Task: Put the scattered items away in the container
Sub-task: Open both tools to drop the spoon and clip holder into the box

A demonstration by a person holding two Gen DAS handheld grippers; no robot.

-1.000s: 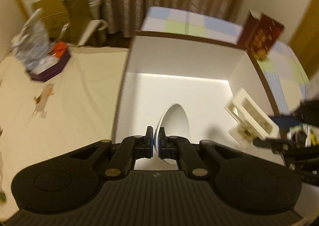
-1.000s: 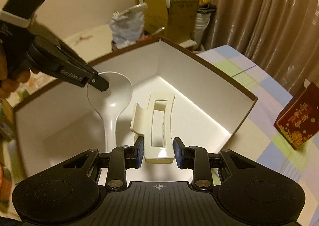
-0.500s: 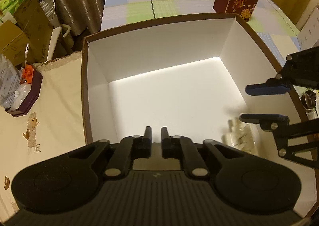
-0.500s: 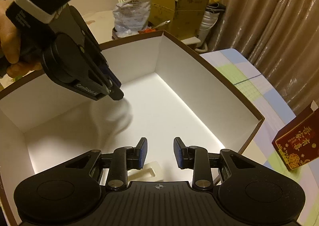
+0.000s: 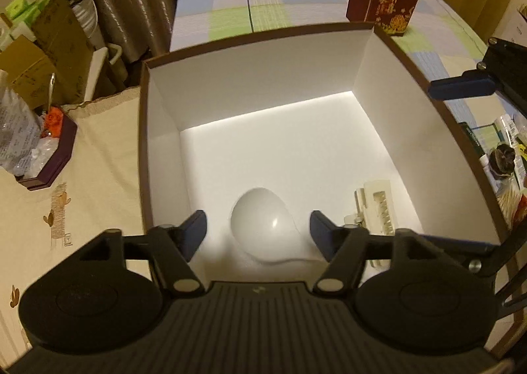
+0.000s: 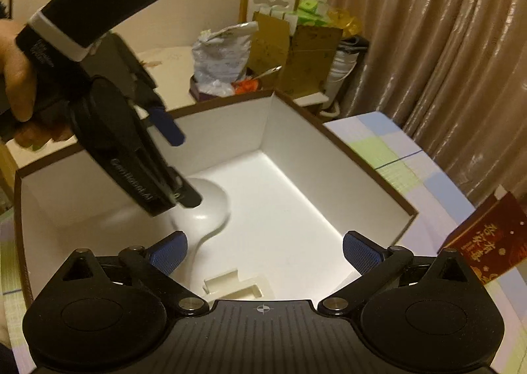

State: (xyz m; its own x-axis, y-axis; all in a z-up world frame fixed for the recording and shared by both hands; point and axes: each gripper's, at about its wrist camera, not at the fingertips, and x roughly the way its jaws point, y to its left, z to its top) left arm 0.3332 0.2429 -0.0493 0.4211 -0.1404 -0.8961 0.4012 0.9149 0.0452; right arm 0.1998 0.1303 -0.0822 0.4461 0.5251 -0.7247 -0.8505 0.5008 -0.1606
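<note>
Left gripper (image 5: 258, 225) and right gripper (image 6: 265, 250), jaws just opened and parted over the white-lined box (image 5: 263, 77), nothing between the pads. White ladle (image 5: 263, 225), clamped a second ago, now loose on the box floor at 6 o'clock; cream hair claw clip (image 5: 375, 206), likewise released, at 4 o'clock. Judged: both items stowed, grippers free for any remaining strays.
</note>
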